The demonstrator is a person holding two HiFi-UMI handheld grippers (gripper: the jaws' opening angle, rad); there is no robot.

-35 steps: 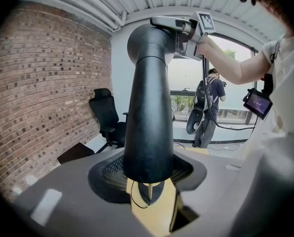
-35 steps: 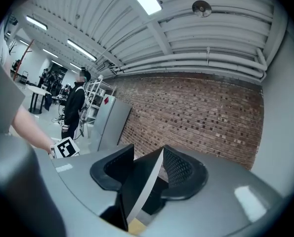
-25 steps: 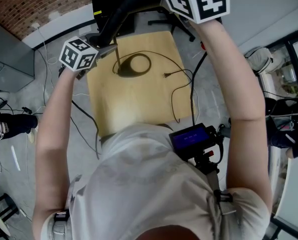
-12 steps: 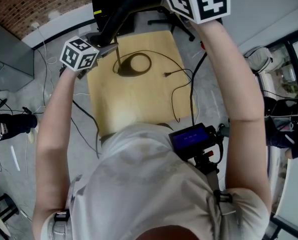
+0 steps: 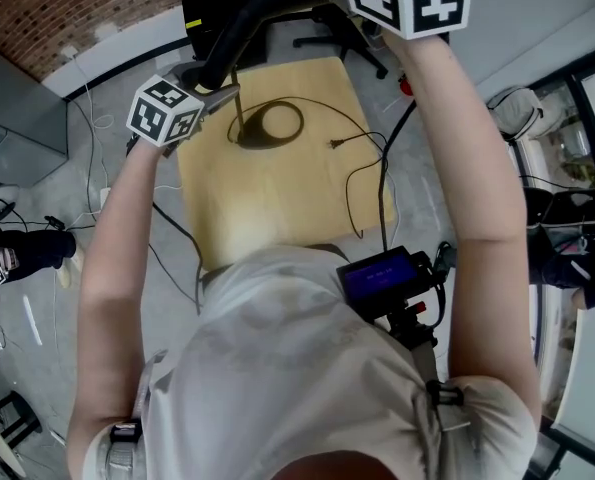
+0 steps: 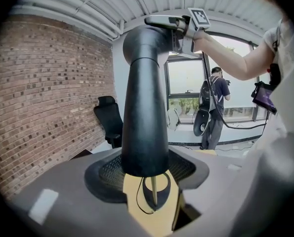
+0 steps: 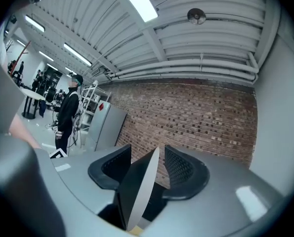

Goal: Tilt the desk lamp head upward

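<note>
A black desk lamp [image 5: 239, 30] rises from its round base [image 5: 269, 128] on a small wooden table [image 5: 277, 203]. In the left gripper view the lamp's black tapered arm [image 6: 144, 107] stands between the jaws of my left gripper [image 6: 147, 171]. Those jaws are opening, and their ribbed pads [image 6: 103, 171] show bare on both sides of the arm. My right gripper [image 7: 147, 168] is high up at the lamp head [image 7: 136, 186], whose thin pale edge lies between its jaws. These jaws are opening too, with a gap at the right pad [image 7: 182, 169].
A black cable with a plug [image 5: 349, 163] loops over the table's right side. More cables trail on the grey floor [image 5: 167, 228]. A black office chair [image 6: 109, 122] stands by the brick wall. A person [image 6: 213, 107] stands at the window, others [image 7: 67, 112] farther off.
Both marker cubes have shifted slightly to the right in the head view. The lamp and its base have not visibly moved.
</note>
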